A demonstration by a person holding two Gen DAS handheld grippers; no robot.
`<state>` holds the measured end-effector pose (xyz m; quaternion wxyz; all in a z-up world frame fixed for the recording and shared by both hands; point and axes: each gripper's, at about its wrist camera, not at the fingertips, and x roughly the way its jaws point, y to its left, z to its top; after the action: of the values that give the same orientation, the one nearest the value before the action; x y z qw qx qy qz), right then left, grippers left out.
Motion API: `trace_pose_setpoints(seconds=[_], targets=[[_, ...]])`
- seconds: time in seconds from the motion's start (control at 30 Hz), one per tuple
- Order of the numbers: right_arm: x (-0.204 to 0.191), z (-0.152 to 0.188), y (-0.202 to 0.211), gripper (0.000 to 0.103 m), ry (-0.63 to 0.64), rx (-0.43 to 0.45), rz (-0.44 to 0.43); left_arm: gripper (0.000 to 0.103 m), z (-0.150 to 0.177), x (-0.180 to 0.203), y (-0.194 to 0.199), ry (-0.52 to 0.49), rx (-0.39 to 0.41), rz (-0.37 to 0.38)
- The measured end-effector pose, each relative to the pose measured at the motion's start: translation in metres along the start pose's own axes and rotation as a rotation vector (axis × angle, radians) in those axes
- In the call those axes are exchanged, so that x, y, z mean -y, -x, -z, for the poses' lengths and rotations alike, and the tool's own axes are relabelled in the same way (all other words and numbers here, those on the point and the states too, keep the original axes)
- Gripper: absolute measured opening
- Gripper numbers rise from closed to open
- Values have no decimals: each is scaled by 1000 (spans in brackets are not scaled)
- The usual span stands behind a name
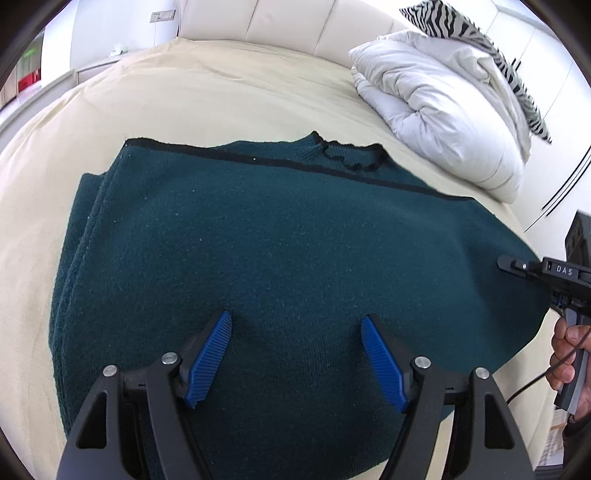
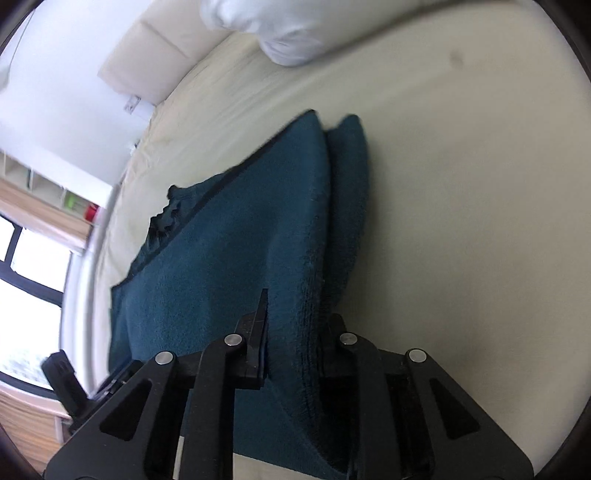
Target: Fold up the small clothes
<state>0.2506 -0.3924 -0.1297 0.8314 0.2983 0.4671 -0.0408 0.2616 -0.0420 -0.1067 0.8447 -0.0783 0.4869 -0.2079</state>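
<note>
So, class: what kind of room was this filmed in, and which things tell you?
Most likely a bedroom: a bed sheet with a padded headboard behind, and a folded white duvet.

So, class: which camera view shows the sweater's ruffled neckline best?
The left wrist view: the neckline lies sharp and unobstructed at the dark green sweater's far edge. The right wrist view shows it blurred, small, sideways.

teal sweater [image 1: 258, 240], cream sheet [image 1: 221, 99], zebra-striped pillow [image 1: 461, 33].

Right wrist view motion-blurred; dark teal knitted sweater [image 2: 221, 258] hides the right gripper's [image 2: 295, 325] right finger and pad. Person's hand [image 1: 567, 354] cut off by the left view's right edge.
</note>
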Motion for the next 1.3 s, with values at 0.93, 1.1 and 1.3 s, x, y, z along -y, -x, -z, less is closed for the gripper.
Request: trace_pose_setpoints(seconds=[0.93,1.1,1.3], targets=[[-242,133,-29,52,749,-161,-112,76,-17,-74,27,370,8,280],[-180,136,21,52,642,-114,-150,56,-22,-58,17,343,-50,224],[-140,132,51,52,536,-51,-192,19,-20,-59,7,338,-85,212]])
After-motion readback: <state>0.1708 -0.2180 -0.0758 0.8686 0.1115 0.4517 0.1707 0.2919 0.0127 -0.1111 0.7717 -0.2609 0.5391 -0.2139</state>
